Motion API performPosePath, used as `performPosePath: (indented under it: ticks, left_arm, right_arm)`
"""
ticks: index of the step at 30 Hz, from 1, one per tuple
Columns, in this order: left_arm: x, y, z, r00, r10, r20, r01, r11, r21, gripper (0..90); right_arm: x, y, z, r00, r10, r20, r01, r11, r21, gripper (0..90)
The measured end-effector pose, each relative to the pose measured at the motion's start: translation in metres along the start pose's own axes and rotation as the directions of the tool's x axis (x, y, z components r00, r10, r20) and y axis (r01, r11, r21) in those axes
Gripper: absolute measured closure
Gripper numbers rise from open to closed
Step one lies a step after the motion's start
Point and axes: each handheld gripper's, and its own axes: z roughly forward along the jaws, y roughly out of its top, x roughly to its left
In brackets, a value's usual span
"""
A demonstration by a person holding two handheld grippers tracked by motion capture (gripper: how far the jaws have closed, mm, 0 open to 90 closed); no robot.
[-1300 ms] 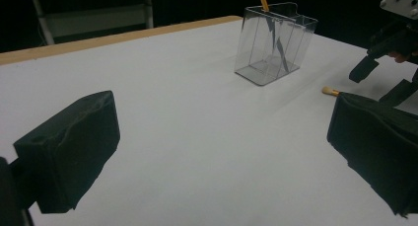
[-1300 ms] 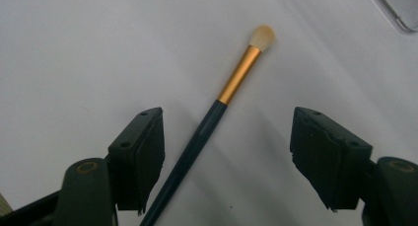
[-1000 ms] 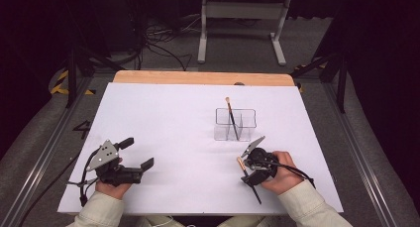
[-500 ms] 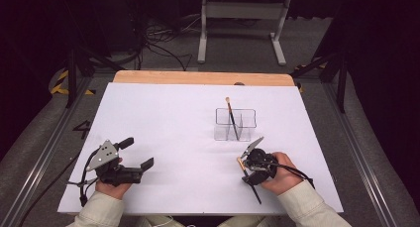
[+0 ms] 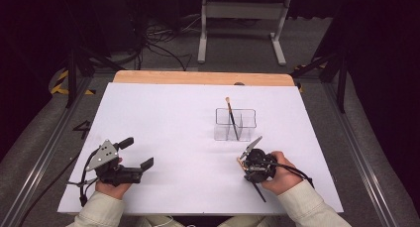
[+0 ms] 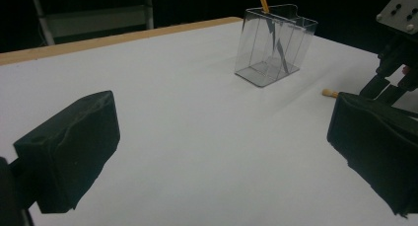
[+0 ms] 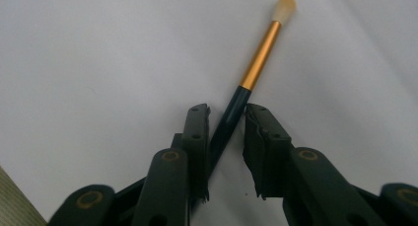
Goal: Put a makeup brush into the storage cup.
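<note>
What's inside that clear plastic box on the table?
The clear box holds one brush, leaning, its pale tip above the rim. Dividers split the box into compartments; the others look empty. The brush's lower end is blurred behind the glossy walls.

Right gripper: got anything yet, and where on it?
The closing right gripper has the brush by its dark handle, below the gold ferrule; one pad seems not yet pressed.

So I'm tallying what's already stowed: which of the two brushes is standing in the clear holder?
The brush leaning upright in the clear holder, tip up. The other brush lies flat on the table between the right gripper.
</note>
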Motion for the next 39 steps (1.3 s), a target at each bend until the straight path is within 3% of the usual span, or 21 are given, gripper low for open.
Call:
performPosePath:
  ticks: [7, 10, 21, 39]
  left_arm:
    - [0.0, 0.0, 0.0, 1.0, 0.001, 0.001, -0.001, 1.0, -0.001, 0.3]
    - [0.0, 0.0, 0.0, 1.0, 0.0, 0.001, 0.0, 1.0, -0.001, 0.3]
    - [0.0, 0.0, 0.0, 1.0, 0.0, 0.0, 0.0, 1.0, -0.001, 0.3]
    - [0.0, 0.0, 0.002, 1.0, -0.005, 0.003, 0.005, 1.0, 0.0, 0.4]
  right_arm:
    - [0.0, 0.001, 0.0, 0.9998, 0.014, -0.01, -0.014, 1.0, 0.011, 82.6]
    - [-0.004, 0.001, 0.0, 0.9978, 0.055, -0.036, -0.055, 0.998, 0.014, 82.6]
    - [-0.003, 0.004, -0.001, 0.9981, 0.056, -0.027, -0.055, 0.998, 0.032, 83.3]
    - [-0.008, 0.004, -0.031, 0.9982, 0.053, -0.028, -0.055, 0.992, -0.11, 83.3]
